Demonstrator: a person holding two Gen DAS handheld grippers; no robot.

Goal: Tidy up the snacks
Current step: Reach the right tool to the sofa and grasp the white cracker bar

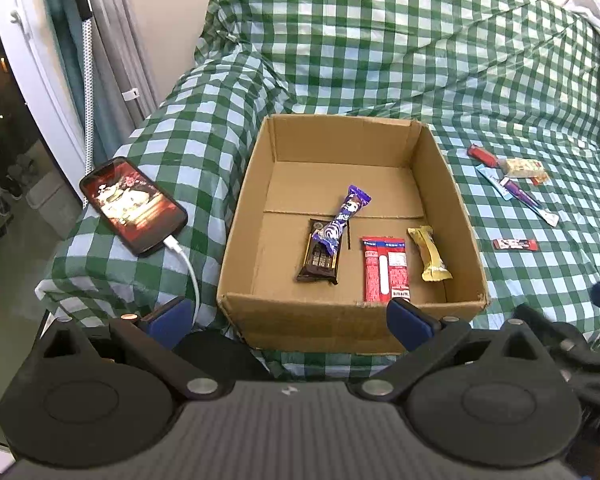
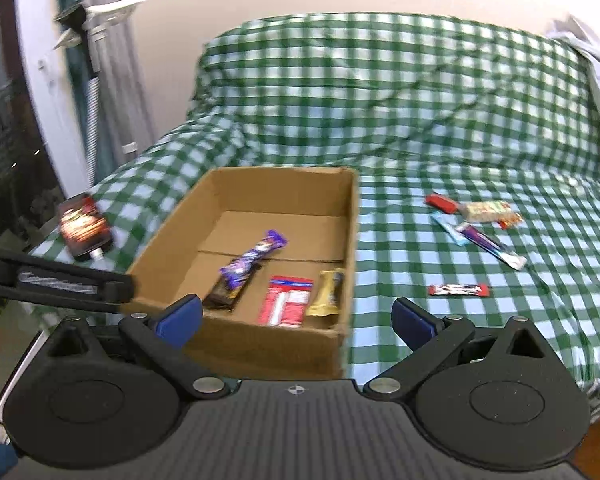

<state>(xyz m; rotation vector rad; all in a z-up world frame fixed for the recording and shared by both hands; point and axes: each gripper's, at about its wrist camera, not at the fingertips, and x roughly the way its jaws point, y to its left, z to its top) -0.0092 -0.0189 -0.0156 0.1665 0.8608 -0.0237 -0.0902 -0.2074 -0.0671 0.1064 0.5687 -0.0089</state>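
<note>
Fingers (image 1: 288, 318) of my left gripper hover spread, empty, before the cardboard box's (image 1: 340, 320) near wall; my right fingers (image 2: 298, 318) likewise.

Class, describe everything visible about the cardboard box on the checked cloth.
The cardboard box is brown, open-topped and shallow, with a seam across its floor. It sits upright on the green checked cloth. Inside, near the front wall, lie four snacks: a purple wrapper atop a dark bar, a red packet and a yellow one.
</note>
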